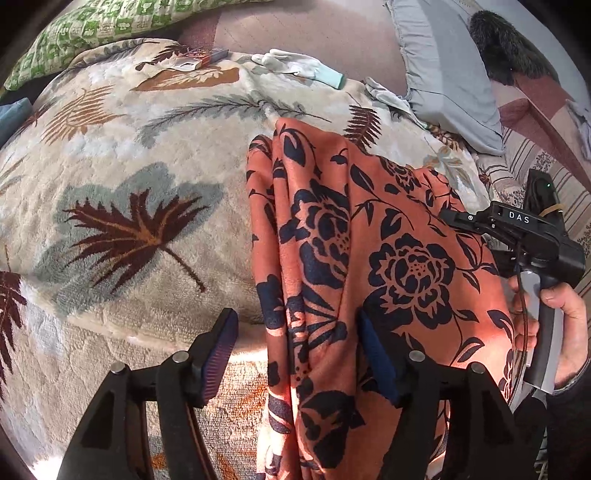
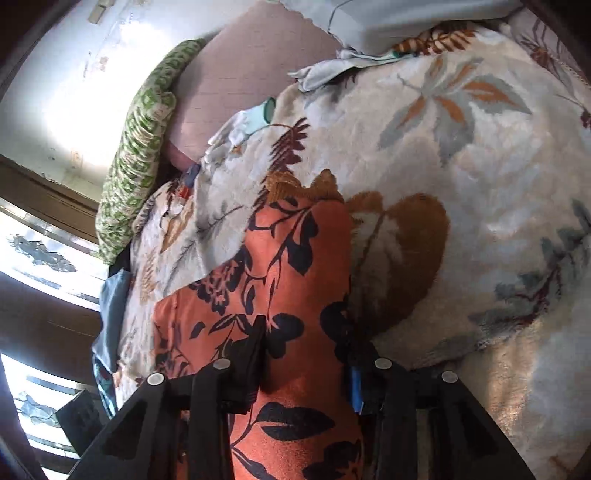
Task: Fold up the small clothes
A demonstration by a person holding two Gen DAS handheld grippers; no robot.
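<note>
An orange garment with a dark floral print (image 1: 369,229) lies in long folds on the leaf-patterned blanket (image 1: 129,166). My left gripper (image 1: 295,321) stands open over the garment's near left edge. Its left pad (image 1: 221,347) is off the cloth above the blanket, and its right pad (image 1: 373,354) rests against a fold. In the right wrist view the same garment (image 2: 280,266) bulges up between the fingers of my right gripper (image 2: 304,339), which is shut on a bunched part of it. A hand (image 1: 561,314) holds that gripper's handle at the garment's right side.
A green-patterned pillow (image 1: 92,33) and a grey pillow (image 1: 450,74) lie at the far side. White gloves (image 1: 295,64), small packets (image 1: 199,59) and a dark furry thing (image 1: 509,44) lie beyond the garment. A window and wall (image 2: 55,110) show at left.
</note>
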